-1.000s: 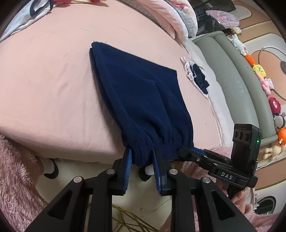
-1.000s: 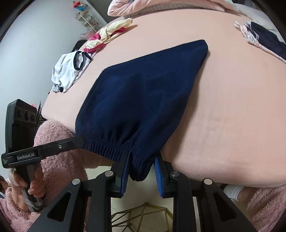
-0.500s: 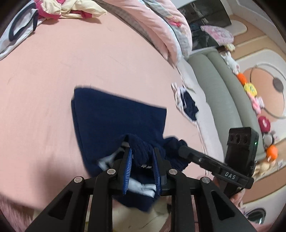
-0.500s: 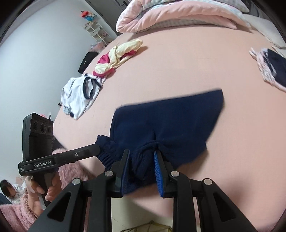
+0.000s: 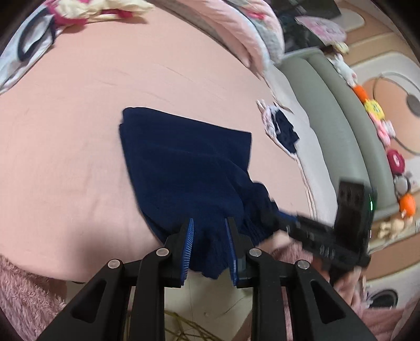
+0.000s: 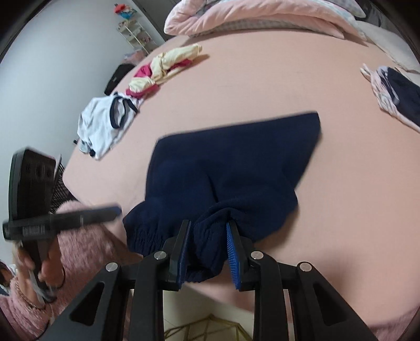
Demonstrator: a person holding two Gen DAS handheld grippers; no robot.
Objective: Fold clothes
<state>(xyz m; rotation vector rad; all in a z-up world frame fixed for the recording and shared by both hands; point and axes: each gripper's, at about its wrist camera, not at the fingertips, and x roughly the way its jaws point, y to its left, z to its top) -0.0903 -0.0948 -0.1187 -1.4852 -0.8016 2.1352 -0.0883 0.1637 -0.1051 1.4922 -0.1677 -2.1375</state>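
A navy fleece garment (image 5: 189, 162) with an elastic waistband lies on the pink bed (image 5: 65, 147), its waistband end bunched at the near edge; it also shows in the right wrist view (image 6: 236, 162). My left gripper (image 5: 210, 230) is shut on the waistband's left part. My right gripper (image 6: 207, 236) is shut on the waistband's right part. The right gripper shows blurred in the left wrist view (image 5: 283, 223), and the left one in the right wrist view (image 6: 115, 209). Both hold the waistband just above the bed edge.
A white shirt with navy trim (image 6: 105, 123) and a yellow-and-pink garment (image 6: 165, 68) lie at the far left. A pink-and-navy piece (image 6: 393, 91) lies at the right. A pink quilt (image 6: 262, 15) is at the back. A grey sofa with plush toys (image 5: 341, 110) stands right.
Both grippers lifted the waistband off the bed edge and carried it forward over the garment. The garment now lies shorter and bunched near the edge.
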